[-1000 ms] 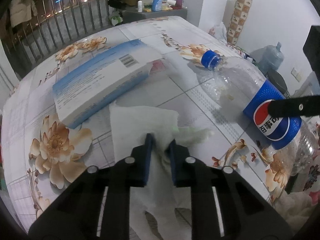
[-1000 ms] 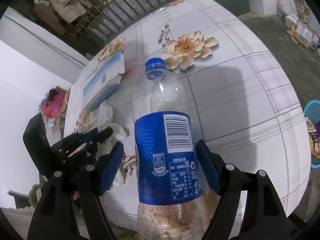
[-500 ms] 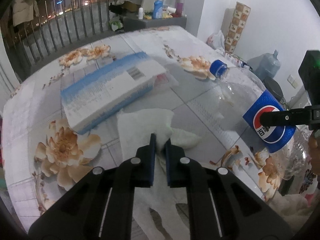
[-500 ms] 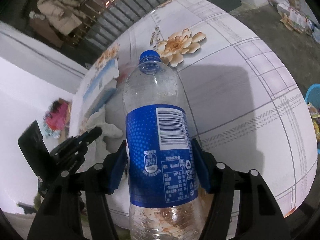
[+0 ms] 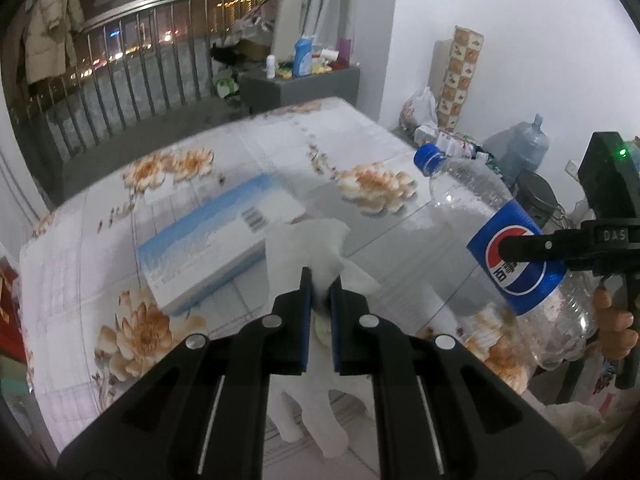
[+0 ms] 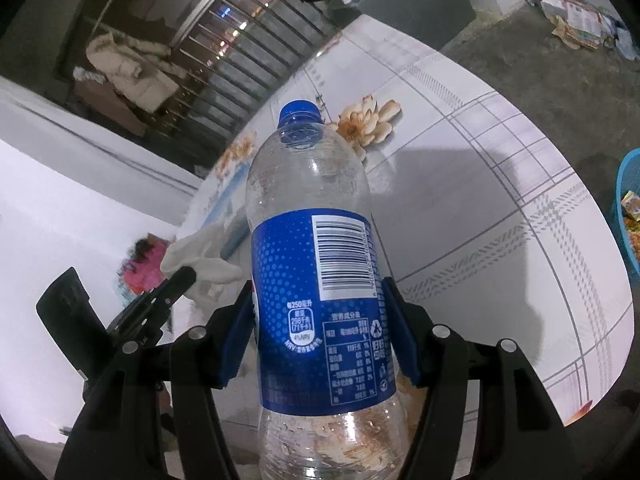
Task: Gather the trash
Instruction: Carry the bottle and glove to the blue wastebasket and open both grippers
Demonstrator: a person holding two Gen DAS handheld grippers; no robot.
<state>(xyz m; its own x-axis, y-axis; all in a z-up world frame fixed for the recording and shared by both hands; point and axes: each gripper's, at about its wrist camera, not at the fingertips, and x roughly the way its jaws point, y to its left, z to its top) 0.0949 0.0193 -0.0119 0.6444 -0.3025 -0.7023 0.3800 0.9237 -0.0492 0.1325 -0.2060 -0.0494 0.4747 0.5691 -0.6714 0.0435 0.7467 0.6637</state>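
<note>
I see a table (image 5: pixel 80 280) under a flowered cloth. A blue-and-white box (image 5: pixel 208 248) lies flat on it.

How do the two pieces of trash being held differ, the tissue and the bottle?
The tissue is soft, white and crumpled; the bottle is rigid, clear plastic with a blue label and cap. The left gripper is shut almost completely on the tissue, while the right gripper grips the bottle with jaws wide apart. Both appear lifted off the table.
</note>
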